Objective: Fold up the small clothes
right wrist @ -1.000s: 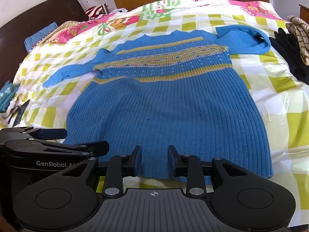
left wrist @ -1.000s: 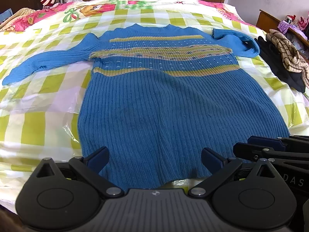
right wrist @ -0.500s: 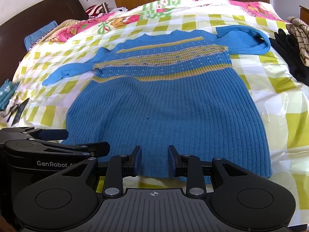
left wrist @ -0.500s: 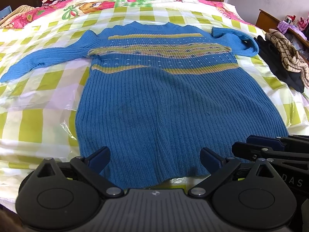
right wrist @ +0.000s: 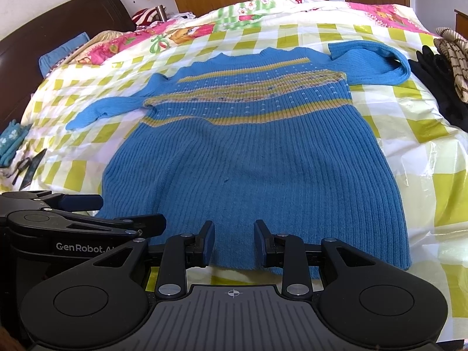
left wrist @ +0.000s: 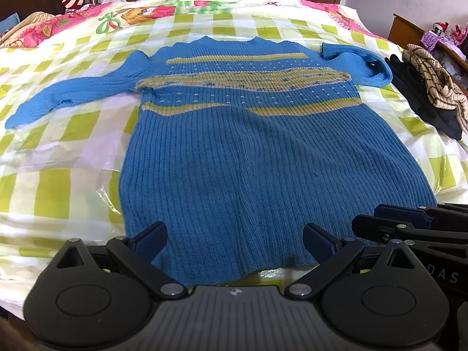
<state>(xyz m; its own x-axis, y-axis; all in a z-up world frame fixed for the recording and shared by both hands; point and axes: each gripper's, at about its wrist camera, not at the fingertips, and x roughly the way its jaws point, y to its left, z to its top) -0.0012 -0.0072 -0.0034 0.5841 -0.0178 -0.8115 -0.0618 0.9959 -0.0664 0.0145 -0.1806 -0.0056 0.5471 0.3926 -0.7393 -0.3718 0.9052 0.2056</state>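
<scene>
A blue ribbed sweater (left wrist: 242, 158) with yellow stripes lies flat on the bed, hem toward me; it also shows in the right wrist view (right wrist: 251, 163). Its left sleeve (left wrist: 73, 93) stretches out; its right sleeve (left wrist: 362, 61) is folded back near the shoulder. My left gripper (left wrist: 235, 238) is wide open above the hem, holding nothing. My right gripper (right wrist: 233, 241) is open with a narrower gap, over the hem, empty. Each gripper shows at the edge of the other's view, the right one (left wrist: 409, 225) and the left one (right wrist: 73, 213).
The bed has a yellow-green checked cover (left wrist: 52, 152) under clear plastic. A pile of dark and striped clothes (left wrist: 433, 90) lies at the right edge. A dark headboard (right wrist: 44, 58) stands at the left. Small items (right wrist: 17, 158) lie at the bed's left edge.
The left wrist view has shifted slightly, the sweater sitting a little lower in frame than half a second ago. Both grippers keep the same opening; the sweater has not moved.
</scene>
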